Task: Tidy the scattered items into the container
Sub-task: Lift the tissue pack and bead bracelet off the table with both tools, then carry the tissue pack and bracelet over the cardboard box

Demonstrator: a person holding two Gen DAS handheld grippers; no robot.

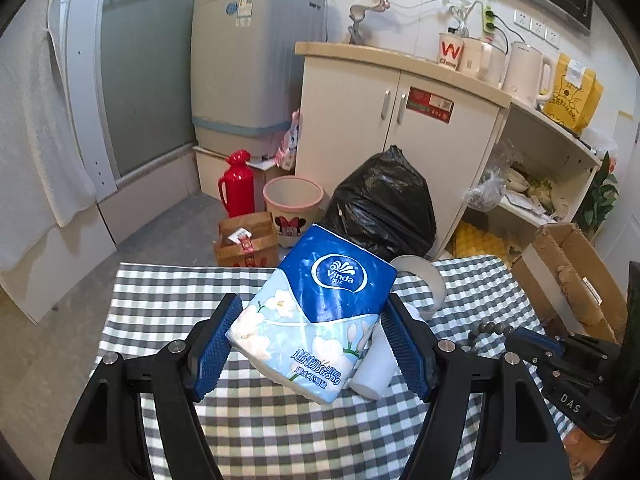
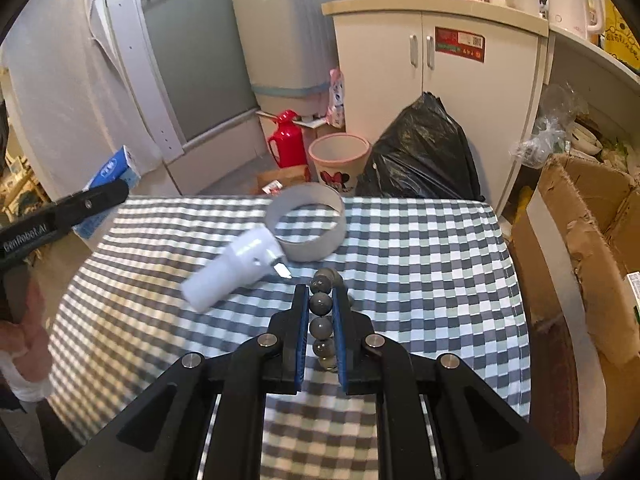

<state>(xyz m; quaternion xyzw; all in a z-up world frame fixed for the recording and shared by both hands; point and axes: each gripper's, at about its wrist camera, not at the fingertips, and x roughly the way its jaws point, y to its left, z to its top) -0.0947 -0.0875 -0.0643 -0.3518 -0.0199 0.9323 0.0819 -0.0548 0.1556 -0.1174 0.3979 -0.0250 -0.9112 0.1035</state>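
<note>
Two grippers, both loaded, over the checked worktop (image 2: pixel 420 248).

The left gripper (image 1: pixel 312 344) has its jaws spread wide around a blue Vinda tissue pack (image 1: pixel 316 312), held tilted above the cloth (it also peeks in at the left edge of the right view). The right gripper (image 2: pixel 322 328) has its jaws pinched narrow on a grey bead string (image 2: pixel 321 320). A white bottle (image 2: pixel 236 272) lies on its side, touching the grey round container (image 2: pixel 308 228) near the worktop's far edge.
</note>
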